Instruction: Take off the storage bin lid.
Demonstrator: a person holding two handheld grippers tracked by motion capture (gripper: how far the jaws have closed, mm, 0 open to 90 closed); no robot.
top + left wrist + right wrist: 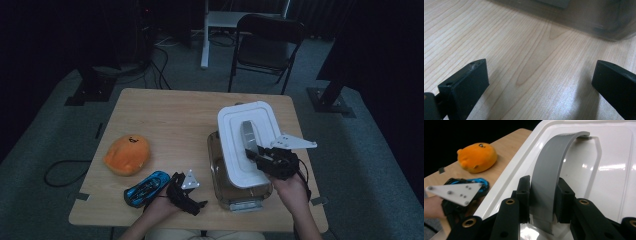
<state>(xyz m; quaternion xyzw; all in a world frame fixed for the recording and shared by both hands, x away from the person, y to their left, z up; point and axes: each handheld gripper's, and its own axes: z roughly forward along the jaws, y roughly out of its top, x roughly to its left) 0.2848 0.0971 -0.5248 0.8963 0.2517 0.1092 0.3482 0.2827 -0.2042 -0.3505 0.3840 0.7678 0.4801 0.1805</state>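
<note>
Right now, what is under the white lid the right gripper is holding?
Under the white lid, gripped at its grey handle by the right gripper, sits a clear plastic bin. Its exposed left strip looks empty; the rest is covered.

The lid (247, 140) is white with a grey handle (549, 182); the plush toy (126, 154) is orange (dark marks on top), the toy car (146, 187) blue and black.

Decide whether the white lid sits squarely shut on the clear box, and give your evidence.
Not shut. The white lid lies askew, lifted off the clear box, whose near-left rim is uncovered. The right gripper clamps its grey handle.
</note>
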